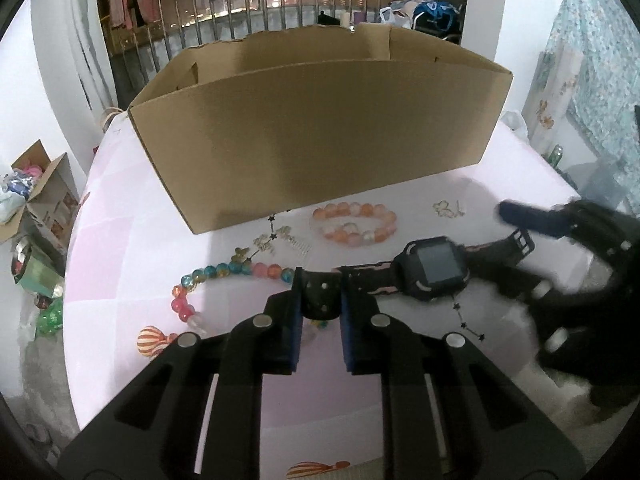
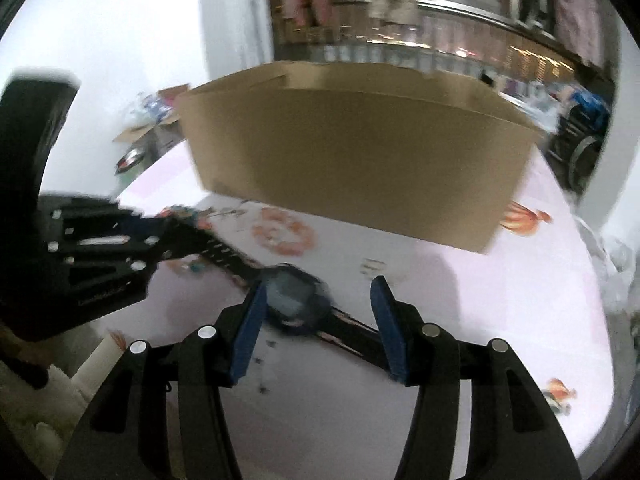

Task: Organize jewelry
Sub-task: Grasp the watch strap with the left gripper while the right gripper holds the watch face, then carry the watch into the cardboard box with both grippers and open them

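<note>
Black watch [image 1: 434, 268] lies on the worktop [image 1: 132, 248], strap end pinched in left claw [image 1: 320, 300]; right claw [image 2: 318, 312] gapes empty above it. Lift level, clear the box [image 1: 320, 128] wall.

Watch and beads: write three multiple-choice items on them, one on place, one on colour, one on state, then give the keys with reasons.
1. Where does the orange bracelet lie?
A. inside the box
B. on the table in front of the box
C. in the right claw

2. What colour are the left claw pads?
A. blue
B. red
C. white

3. What is the left claw doing?
A. standing open over the table
B. gripping a necklace
C. gripping the watch strap

Keys: B, the bracelet rests on the pink cloth just short of the box wall; A, blue strips line both fingers; C, the pads press on the strap end.
</note>
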